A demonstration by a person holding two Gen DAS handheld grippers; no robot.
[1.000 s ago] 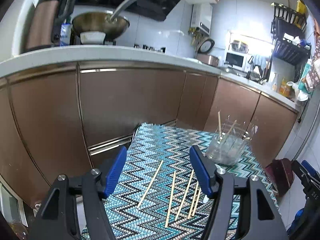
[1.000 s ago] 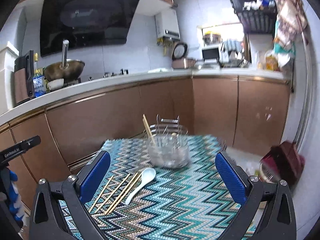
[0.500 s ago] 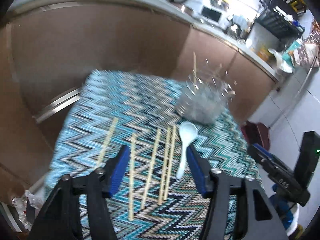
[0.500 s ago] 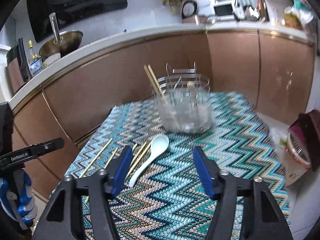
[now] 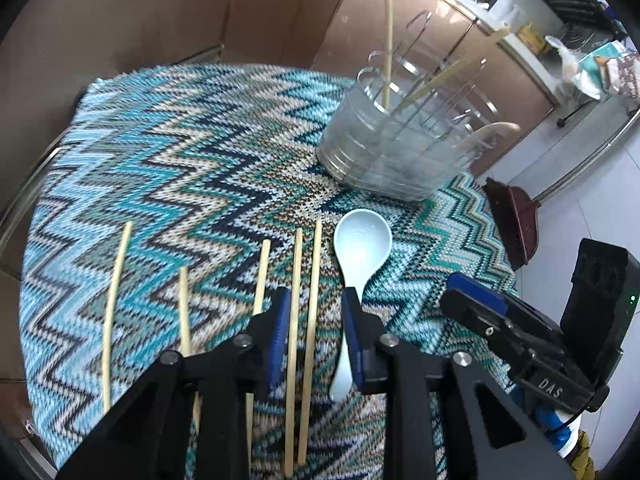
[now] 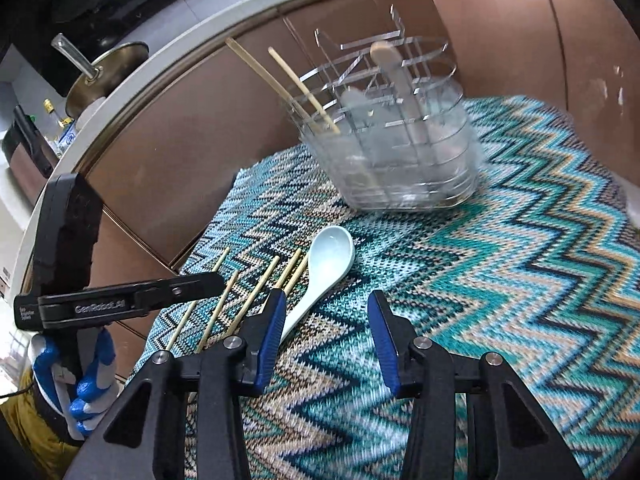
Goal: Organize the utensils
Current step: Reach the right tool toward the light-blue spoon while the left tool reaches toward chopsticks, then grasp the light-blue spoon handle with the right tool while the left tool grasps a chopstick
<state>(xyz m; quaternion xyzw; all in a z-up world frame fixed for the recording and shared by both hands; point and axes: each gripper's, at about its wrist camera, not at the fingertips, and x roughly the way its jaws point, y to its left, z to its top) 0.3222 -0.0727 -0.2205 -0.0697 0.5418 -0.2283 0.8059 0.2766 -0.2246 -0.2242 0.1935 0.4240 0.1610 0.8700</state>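
Note:
Several bamboo chopsticks (image 5: 114,304) lie side by side on a zigzag-patterned cloth (image 5: 192,152). A pale blue spoon (image 5: 360,248) lies to their right. A clear holder (image 5: 396,148) stands behind with two chopsticks and a spoon in it. My left gripper (image 5: 314,312) is open, its jaws straddling the two rightmost chopsticks (image 5: 304,320). My right gripper (image 6: 326,312) is open, low over the cloth, just right of the spoon handle (image 6: 300,312). The holder (image 6: 396,148) and the spoon (image 6: 332,260) also show in the right wrist view.
Brown cabinet fronts (image 6: 192,120) stand behind the table under a white counter with a wok (image 6: 104,76). The other gripper's body shows at the left of the right wrist view (image 6: 68,248). A dark red object (image 5: 516,224) sits on the floor right of the table.
Both grippers have dropped toward the cloth and narrowed their jaws. The left one now straddles two chopsticks; the right one has come down beside the spoon.

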